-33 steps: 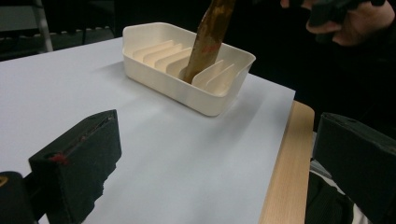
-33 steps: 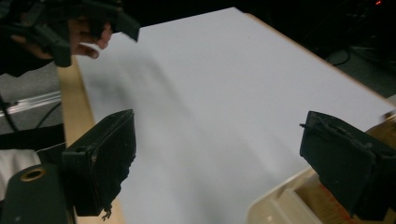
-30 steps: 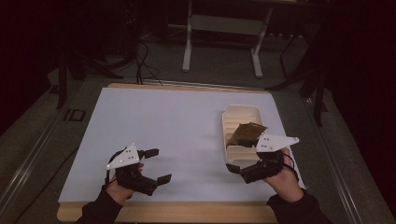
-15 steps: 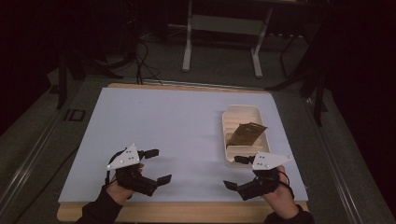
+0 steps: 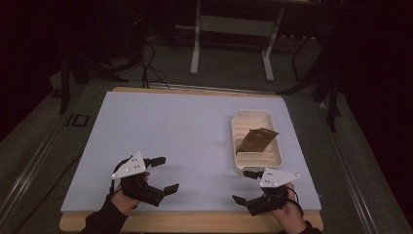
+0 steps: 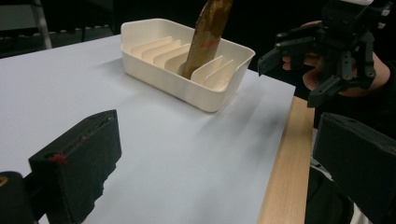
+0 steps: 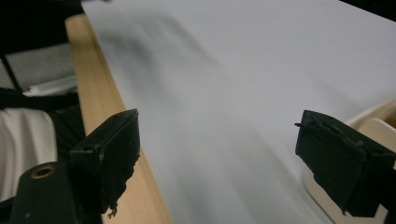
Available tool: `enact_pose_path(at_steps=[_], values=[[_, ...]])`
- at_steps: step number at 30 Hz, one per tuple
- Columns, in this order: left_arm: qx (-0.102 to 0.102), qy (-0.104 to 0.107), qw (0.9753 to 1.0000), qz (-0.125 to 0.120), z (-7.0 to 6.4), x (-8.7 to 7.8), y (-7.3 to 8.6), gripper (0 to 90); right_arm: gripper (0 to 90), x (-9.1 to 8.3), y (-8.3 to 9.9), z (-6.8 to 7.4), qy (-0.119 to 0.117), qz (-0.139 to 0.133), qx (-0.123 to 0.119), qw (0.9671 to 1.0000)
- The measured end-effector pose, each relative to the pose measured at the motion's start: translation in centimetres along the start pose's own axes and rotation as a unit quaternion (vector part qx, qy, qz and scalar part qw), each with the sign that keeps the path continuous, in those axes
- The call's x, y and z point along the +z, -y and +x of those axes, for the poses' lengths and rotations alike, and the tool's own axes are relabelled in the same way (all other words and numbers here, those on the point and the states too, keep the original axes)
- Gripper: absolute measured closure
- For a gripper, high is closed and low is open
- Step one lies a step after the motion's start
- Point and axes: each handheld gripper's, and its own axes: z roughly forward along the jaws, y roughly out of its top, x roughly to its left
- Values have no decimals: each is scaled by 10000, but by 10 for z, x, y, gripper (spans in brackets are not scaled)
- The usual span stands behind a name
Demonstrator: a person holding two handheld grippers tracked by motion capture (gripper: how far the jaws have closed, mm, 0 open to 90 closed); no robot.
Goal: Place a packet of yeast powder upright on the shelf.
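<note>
Two grippers near table edge, left gripper (image 5: 163, 173) at 7 o'clock, right gripper (image 5: 245, 185) at 5 o'clock, both jaws spread, empty, brown packet (image 5: 256, 140) upright in slotted cream tray (image 5: 242, 124).

Wooden table (image 5: 195, 222) with pale wood edge showing at front, topped by a light blue-grey sheet (image 5: 185, 141) covering nearly all of it. On the sheet, right side: cream plastic tray (image 5: 239, 127) with ribbed dividers, standing flat. A brown packet (image 5: 258, 140) leans in its slots. Dark floor (image 5: 44, 146) around the table.
</note>
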Motion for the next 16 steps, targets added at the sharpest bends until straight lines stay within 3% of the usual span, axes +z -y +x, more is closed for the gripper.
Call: enact_pose_path(at_steps=[7,10,16], values=[[57,15,10000,2,-2,2,0,18,139,-1,6,-3,-4,-116,26,9999],[54,24,10000,17,-2,2,1,18,141,-2,7,-5,-123,-256,31,9996],[34,26,10000,1,-1,2,1,18,146,-4,5,-4,-104,-405,-231,9989]])
